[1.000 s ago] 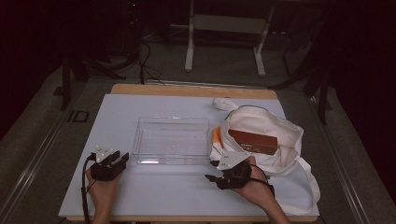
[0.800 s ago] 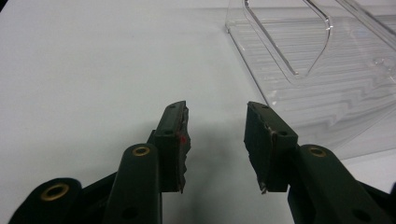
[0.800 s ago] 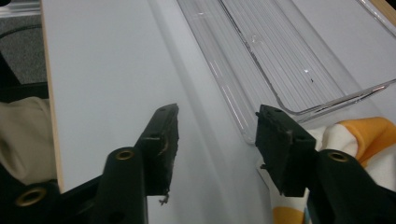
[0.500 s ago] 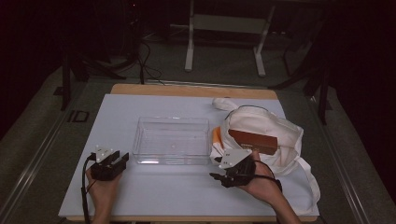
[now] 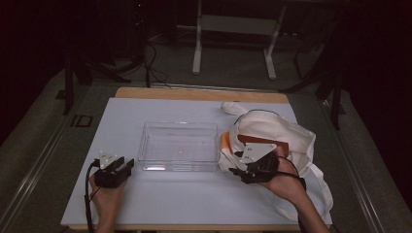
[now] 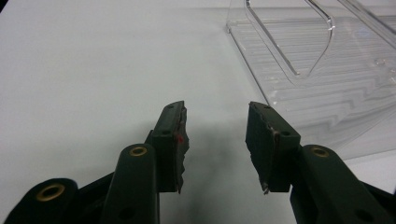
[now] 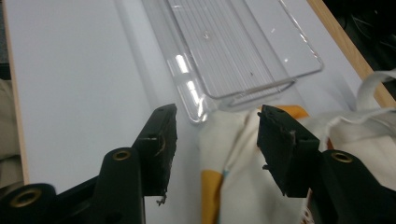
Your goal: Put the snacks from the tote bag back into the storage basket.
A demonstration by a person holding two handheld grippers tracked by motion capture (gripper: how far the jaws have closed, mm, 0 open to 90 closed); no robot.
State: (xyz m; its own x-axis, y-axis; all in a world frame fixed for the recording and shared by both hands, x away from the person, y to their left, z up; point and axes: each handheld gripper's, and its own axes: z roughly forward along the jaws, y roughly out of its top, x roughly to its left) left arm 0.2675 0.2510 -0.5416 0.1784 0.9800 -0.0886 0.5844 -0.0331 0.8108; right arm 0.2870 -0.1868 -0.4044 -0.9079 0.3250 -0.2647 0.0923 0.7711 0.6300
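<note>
A clear plastic tray (image 5: 177,125) lies empty mid-table, also seen in the left gripper view (image 6: 327,93) and the right gripper view (image 7: 233,46). To its right slumps a white cloth bag (image 5: 277,124) holding a brown box (image 5: 283,145) and something orange (image 5: 225,141). My right gripper (image 5: 235,162) hovers at the bag's near left edge. Its jaws have just been opening and stand open (image 7: 217,112), with the bag's cloth (image 7: 233,186) below the gap and no pad pressing on it. My left gripper (image 5: 127,164) rests left of the tray, open (image 6: 215,109) over bare table.
The white table top (image 5: 145,204) has a wooden strip (image 5: 194,94) along its far edge. The bag's straps (image 5: 320,179) trail toward the front right. A metal frame (image 5: 233,29) stands on the dark floor beyond the table.
My right gripper has lifted and shifted slightly toward the bag, and its jaws have spread wider. The left gripper, the tray and the bag have kept still.
</note>
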